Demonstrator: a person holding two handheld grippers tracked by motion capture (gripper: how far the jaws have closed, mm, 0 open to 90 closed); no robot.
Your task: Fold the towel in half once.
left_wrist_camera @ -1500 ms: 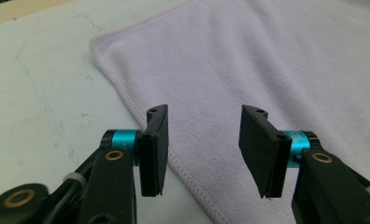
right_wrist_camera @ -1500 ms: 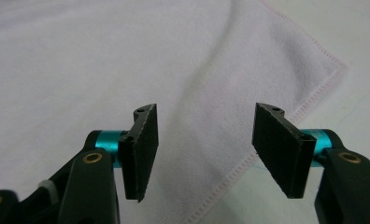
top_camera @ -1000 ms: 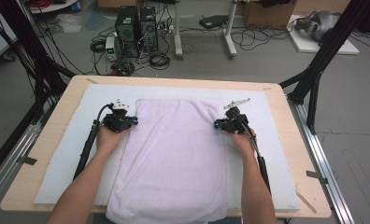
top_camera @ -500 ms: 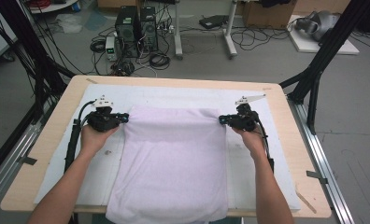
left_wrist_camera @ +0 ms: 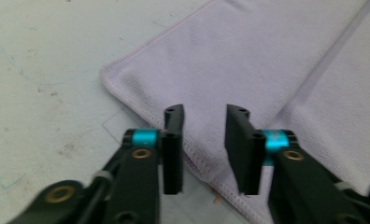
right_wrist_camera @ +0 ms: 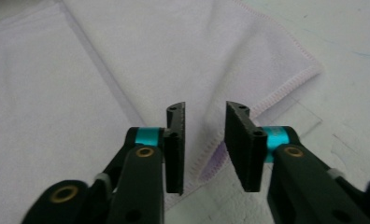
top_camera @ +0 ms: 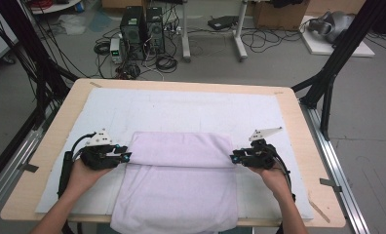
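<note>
Both hands have drawn the towel's [top_camera: 179, 180] far edge back toward the person, so the lilac cloth now lies doubled, its fold toward 12 o'clock on the white mat [top_camera: 181, 109] of the tabletop [top_camera: 298, 126]. Left hand-held gripper [top_camera: 124, 157] at 9 o'clock and right hand-held gripper [top_camera: 235, 158] at 3 o'clock have just been opening; their jaws stand spread, apparently clear of the stitched hem beneath.
</note>
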